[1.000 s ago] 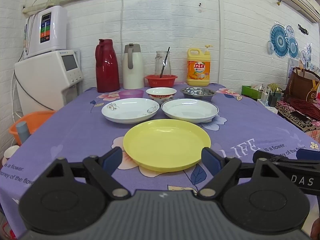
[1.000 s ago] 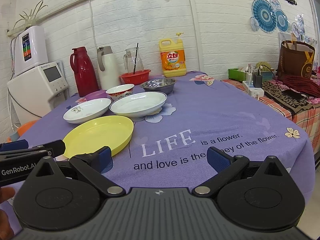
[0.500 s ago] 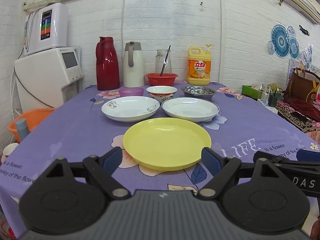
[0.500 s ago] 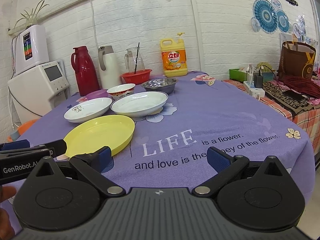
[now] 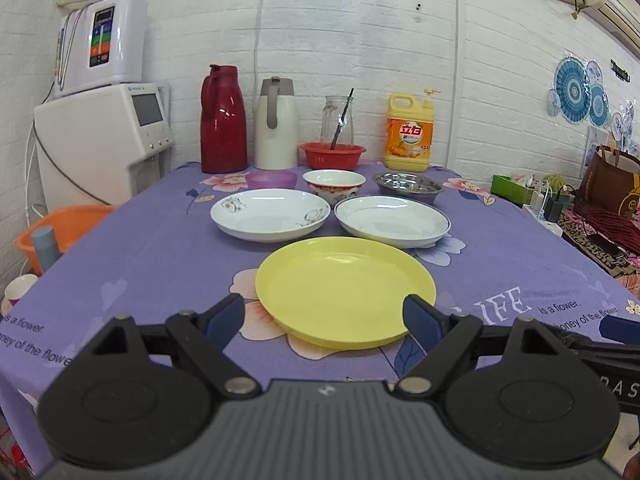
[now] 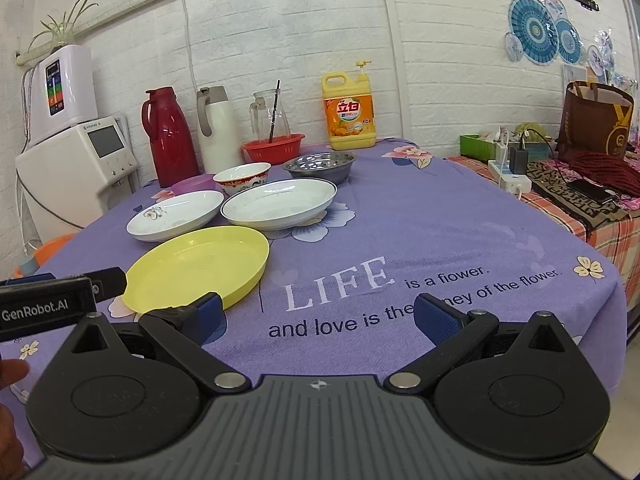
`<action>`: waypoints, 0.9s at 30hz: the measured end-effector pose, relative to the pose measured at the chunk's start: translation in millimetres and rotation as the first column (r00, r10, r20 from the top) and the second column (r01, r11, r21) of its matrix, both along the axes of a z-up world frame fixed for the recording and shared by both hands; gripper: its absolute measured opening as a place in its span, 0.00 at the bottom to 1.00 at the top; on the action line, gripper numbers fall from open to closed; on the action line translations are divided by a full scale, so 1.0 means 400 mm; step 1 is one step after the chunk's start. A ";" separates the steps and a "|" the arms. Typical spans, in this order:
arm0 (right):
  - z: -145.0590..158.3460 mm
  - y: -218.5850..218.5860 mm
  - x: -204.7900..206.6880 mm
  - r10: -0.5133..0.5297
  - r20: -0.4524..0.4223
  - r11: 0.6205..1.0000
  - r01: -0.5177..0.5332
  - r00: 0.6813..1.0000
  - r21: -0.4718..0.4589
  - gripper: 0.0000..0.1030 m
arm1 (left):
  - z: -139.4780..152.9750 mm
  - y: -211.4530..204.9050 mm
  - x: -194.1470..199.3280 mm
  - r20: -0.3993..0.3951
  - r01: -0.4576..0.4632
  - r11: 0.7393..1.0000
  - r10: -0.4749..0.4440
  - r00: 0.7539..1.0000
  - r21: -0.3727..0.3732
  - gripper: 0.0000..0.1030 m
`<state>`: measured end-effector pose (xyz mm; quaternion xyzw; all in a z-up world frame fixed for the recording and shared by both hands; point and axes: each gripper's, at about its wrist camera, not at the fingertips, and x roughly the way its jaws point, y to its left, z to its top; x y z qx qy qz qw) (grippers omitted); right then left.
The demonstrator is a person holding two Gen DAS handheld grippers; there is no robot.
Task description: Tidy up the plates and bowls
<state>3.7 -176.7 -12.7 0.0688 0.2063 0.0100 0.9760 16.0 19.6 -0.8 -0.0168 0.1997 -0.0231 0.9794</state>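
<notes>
Your left tool (image 5: 324,318) has its fingers spread wide with nothing between them, lined up on the near rim of the yellow plate (image 5: 344,290). Your right tool (image 6: 316,316) is also spread and holding nothing, over bare cloth just right of that plate. Nothing is stacked yet, by the look of it.

On the tabletop (image 5: 132,256) the yellow plate lies nearest you. Behind it sit two white plates side by side: the flowered one (image 5: 270,216) on the left and the blue-rimmed one (image 5: 394,220) on the right. The back row holds a purple bowl (image 5: 271,179), a red-patterned bowl (image 5: 334,184) and a steel bowl (image 5: 408,186).

The first pick is probably the yellow plate. It is shallow and lies flat on the cloth, so bring the left tool in low and take only the near rim, one finger under the lip and one over it. Squeeze firmly before lifting, because a thin rim can pivot in the grip. Keep it level, and lift high enough to pass over the white plates just behind.
</notes>
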 end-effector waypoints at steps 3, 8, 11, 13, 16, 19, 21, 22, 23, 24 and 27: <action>-0.009 0.011 0.020 0.014 -0.019 1.000 -0.014 1.000 -0.007 1.00 | -0.008 0.014 0.034 -0.022 -0.007 1.000 0.007 1.000 -0.009 0.83; -0.003 0.048 0.070 0.060 -0.032 0.996 -0.062 0.998 -0.058 1.00 | -0.008 0.047 0.093 -0.038 -0.044 0.999 0.044 0.998 0.010 0.83; -0.006 0.067 0.111 0.112 -0.045 0.991 -0.115 0.993 -0.064 1.00 | -0.013 0.086 0.134 -0.067 -0.065 0.998 0.064 0.996 -0.021 0.83; -0.013 0.077 0.147 0.147 -0.075 0.987 -0.152 0.986 -0.057 1.00 | -0.021 0.109 0.165 -0.104 -0.074 0.997 0.070 0.992 -0.037 0.83; -0.024 0.086 0.196 0.170 -0.120 0.983 -0.177 0.978 -0.045 1.00 | -0.033 0.136 0.208 -0.148 -0.085 0.995 0.077 0.986 -0.049 0.83; -0.023 0.091 0.243 0.169 -0.146 0.982 -0.179 0.975 -0.057 1.00 | -0.038 0.151 0.249 -0.180 -0.060 0.995 0.045 0.983 -0.078 0.82; -0.024 0.093 0.280 0.159 -0.165 0.982 -0.174 0.973 -0.076 1.00 | -0.043 0.153 0.277 -0.202 -0.042 0.995 0.022 0.979 -0.094 0.82; -0.027 0.093 0.299 0.155 -0.179 0.982 -0.172 0.971 -0.082 1.00 | -0.045 0.153 0.295 -0.213 -0.032 0.995 0.010 0.977 -0.098 0.82; -0.031 0.095 0.321 0.154 -0.194 0.981 -0.174 0.969 -0.087 1.00 | -0.049 0.153 0.312 -0.226 -0.024 0.995 0.001 0.974 -0.100 0.82; -0.036 0.098 0.341 0.159 -0.209 0.979 -0.181 0.965 -0.090 1.00 | -0.055 0.155 0.329 -0.239 -0.021 0.995 -0.003 0.971 -0.097 0.82; -0.051 0.108 0.387 0.179 -0.249 0.973 -0.209 0.952 -0.098 1.00 | -0.073 0.155 0.371 -0.274 -0.012 0.996 -0.012 0.962 -0.085 0.82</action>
